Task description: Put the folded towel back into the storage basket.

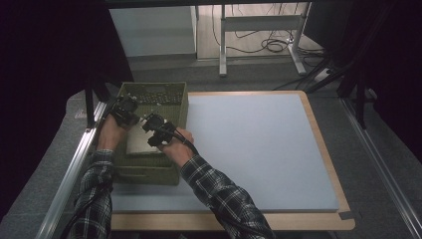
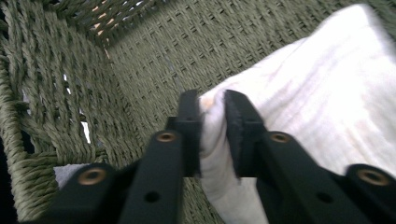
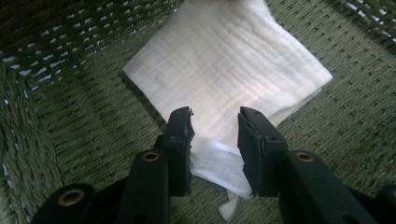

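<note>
The folded white cloth (image 1: 141,141) lies flat on the floor of the green woven basket (image 1: 176,94), which sits at the 9 o'clock edge of the pale blue surface (image 1: 259,144). From above it reads as a plain pale rectangle in the near half of the basket, partly covered by my two hands

My right gripper (image 3: 215,121) looks down on the cloth (image 3: 229,70) as a neat square turned like a diamond, with a fine crinkled, gauze-like weave and faint creases running across it. Its near corner reaches between my jaws toward 6 o'clock, where a thinner, shinier layer pokes out beneath. These jaws stand apart with a clear gap on each side of the corner, so they are released, pressing on nothing

My left gripper (image 2: 212,105) shows what the other views hide: a thick, soft edge of the cloth (image 2: 327,93) bunched upright between my jaws, the fabric bulging out below them. The jaws sit snug against that fold on both sides, grasping it. This view also brings the basket wall (image 2: 42,93) close at 9 o'clock, rope-like strands with light coming through the gaps

In the high view, my left gripper (image 1: 125,110) is at 10 o'clock of the cloth and my right gripper (image 1: 155,130) at about 1 o'clock, both inside the basket
</note>
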A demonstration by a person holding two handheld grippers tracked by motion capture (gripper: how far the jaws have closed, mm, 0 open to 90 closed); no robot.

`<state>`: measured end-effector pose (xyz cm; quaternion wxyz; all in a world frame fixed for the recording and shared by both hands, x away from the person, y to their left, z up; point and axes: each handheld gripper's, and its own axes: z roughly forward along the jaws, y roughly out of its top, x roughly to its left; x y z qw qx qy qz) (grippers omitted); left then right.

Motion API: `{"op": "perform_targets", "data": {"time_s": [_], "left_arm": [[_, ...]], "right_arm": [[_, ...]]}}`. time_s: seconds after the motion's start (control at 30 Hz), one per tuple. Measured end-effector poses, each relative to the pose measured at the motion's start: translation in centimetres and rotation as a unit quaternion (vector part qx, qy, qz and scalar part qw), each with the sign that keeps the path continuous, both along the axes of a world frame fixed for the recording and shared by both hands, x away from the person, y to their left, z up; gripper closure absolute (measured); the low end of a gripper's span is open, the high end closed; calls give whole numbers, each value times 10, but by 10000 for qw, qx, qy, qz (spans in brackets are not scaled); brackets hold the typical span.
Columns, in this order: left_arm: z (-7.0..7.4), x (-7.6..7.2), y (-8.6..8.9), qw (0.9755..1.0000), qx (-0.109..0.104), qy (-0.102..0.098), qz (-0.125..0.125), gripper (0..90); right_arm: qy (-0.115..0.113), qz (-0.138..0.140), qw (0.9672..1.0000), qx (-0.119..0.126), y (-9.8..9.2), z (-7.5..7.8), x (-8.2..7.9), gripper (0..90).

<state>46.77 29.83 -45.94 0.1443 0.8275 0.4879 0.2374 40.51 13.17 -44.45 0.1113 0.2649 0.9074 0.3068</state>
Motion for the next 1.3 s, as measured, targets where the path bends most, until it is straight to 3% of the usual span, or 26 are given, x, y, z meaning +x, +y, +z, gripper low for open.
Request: {"op": "perform_targets", "data": {"time_s": [0.07, 0.17, 0.3, 0.47, 0.77, 0.9, 1.3], "left_arm": [[0, 1, 1, 9999, -88, 15, 96, 656], [2, 0, 2, 9998, -25, -63, 181, 559], [7, -1, 4, 9991, 17, -202, 362, 470], [13, -5, 4, 9983, -143, -377, 426, 403], [19, -15, 1, 9952, -628, -547, 512, 282], [19, -19, 0, 9927, -888, -595, 556, 238], [22, -32, -13, 9874, -1353, -729, 388, 124]], "right_arm": [[-23, -4, 10000, 77, -2, 1, 0, 624], [-79, 49, 9998, 199, -4, 5, 0, 595], [-208, 45, 9991, 369, -11, 10, 1, 560], [-259, -22, 9982, 544, -23, 14, 4, 535], [-396, -48, 9952, 889, -43, 18, 5, 447], [-465, -66, 9938, 1008, -52, 21, 7, 395], [-551, -50, 9911, 1208, -77, 22, 5, 310]]}}
